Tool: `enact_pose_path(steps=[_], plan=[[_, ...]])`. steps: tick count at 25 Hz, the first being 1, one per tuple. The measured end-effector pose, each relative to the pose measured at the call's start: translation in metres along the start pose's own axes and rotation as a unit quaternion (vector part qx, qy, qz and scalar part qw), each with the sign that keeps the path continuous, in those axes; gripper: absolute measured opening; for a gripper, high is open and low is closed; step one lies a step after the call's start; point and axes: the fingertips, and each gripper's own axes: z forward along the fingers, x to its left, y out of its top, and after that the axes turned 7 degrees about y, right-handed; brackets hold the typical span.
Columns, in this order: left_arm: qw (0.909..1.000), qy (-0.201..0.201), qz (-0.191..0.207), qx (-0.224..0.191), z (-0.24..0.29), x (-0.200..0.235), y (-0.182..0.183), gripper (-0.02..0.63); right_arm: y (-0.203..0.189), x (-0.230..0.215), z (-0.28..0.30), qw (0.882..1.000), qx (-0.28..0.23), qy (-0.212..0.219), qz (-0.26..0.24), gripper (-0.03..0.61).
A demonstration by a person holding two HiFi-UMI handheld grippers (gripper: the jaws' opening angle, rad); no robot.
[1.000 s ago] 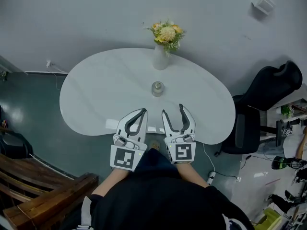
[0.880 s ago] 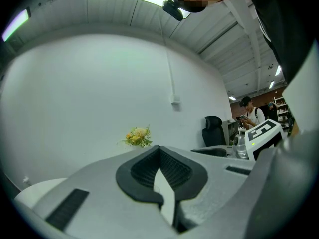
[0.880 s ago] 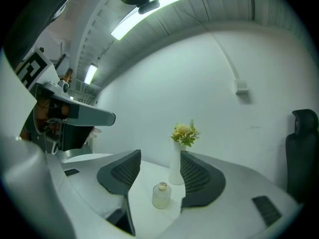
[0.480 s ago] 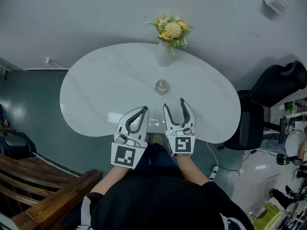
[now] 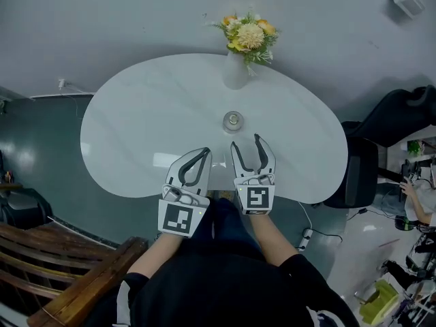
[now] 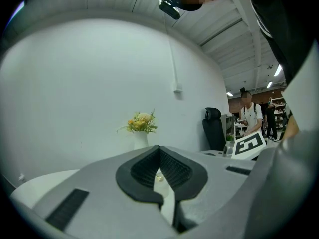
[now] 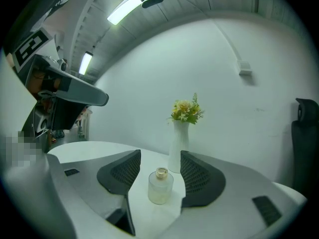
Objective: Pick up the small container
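Risk first. The small frosted-glass bottle with a gold cap (image 5: 233, 121) stands upright near the middle of the white glossy kidney-shaped surface (image 5: 136, 121). It is roughly halfway between the near edge and the far edge, and nothing is touching it.

- Right tongs (image 5: 245, 142) are spread wide just short of the bottle. From their own camera the bottle sits framed in the gap, pads clear on both sides.
- Left tongs (image 5: 204, 151) have tips closed together on nothing and hang over the near edge beside the right pair.

What could go wrong, as I judge it:
- Round, smooth glass on a slick top: if one pad lands before the other, the bottle is likely to skid or tip, not seat.
- Pushing in too far would shove it toward the far edge, where the tall white vase (image 5: 235, 73) of yellow and orange flowers (image 5: 249, 34) stands behind it. That vase looks top-heavy.
- A pinch high at the cap could let the body swing or slip, so lower on the body seems safer.

Writing: none readable. The bottle shows no label. Each pair of tongs carries a black-and-white square marker pattern, not text.
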Motion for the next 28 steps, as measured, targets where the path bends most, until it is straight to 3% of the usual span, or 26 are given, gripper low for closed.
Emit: enact_pose_path(steps=[28], plan=[[0.9987,-0.015,-0.004,0.050,0.060,0.008,-0.049,0.008,-0.100,-0.010,0.074,0.995,0.086,0.014,0.039,0.310]])
